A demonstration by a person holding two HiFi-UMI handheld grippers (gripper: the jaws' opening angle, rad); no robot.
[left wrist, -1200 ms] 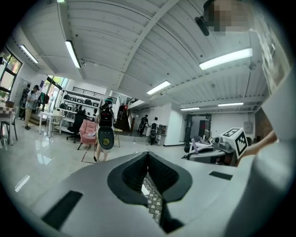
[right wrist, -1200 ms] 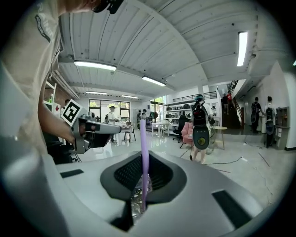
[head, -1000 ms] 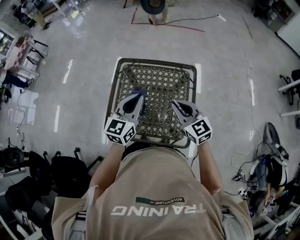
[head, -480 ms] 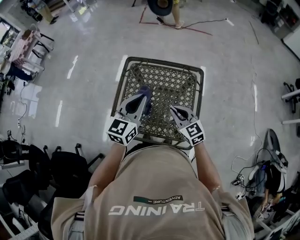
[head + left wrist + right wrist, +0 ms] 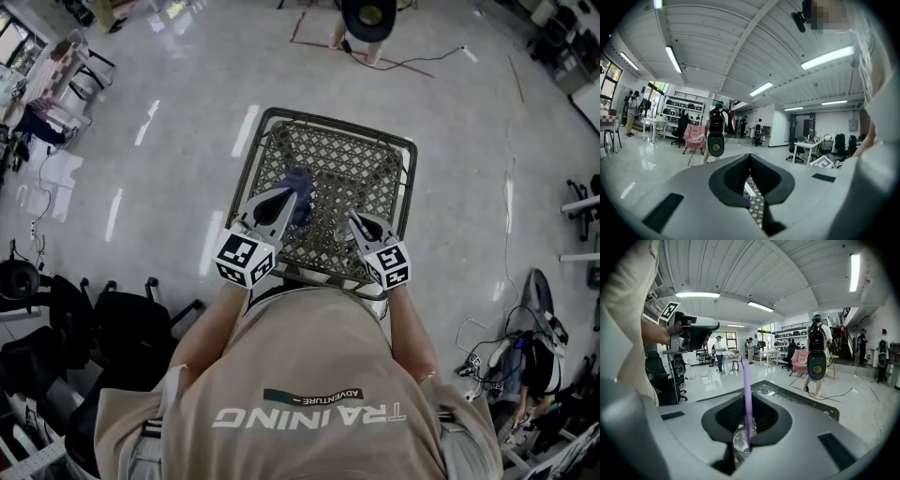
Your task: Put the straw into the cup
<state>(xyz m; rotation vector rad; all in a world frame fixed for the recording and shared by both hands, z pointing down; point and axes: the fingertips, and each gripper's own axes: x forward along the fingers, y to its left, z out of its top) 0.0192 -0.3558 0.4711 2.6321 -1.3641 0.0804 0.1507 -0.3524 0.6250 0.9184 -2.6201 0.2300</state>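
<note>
In the right gripper view a purple straw (image 5: pixel 746 390) stands upright between the jaws of my right gripper (image 5: pixel 748 401), which is shut on it. Its lower end meets a clear plastic cup (image 5: pixel 742 440) just below the jaws. The head view shows this gripper (image 5: pixel 357 223) low over the near right part of the lattice table (image 5: pixel 272 117), with the cup (image 5: pixel 341 232) faint beside it. My left gripper (image 5: pixel 281 199) hovers over the near left part, and in its own view (image 5: pixel 750 159) the jaws meet with nothing between them. It also appears raised in the right gripper view (image 5: pixel 696 333).
A blue-purple object (image 5: pixel 299 183) lies on the lattice by the left gripper's tip. A person (image 5: pixel 367 14) stands beyond the table's far end. Black office chairs (image 5: pixel 122 328) crowd the floor at the near left. Cables and gear (image 5: pixel 525 356) lie at the right.
My right gripper has sunk toward the table with the straw in it. The left gripper has shifted slightly across the table. The person at the far end has stepped to the right.
</note>
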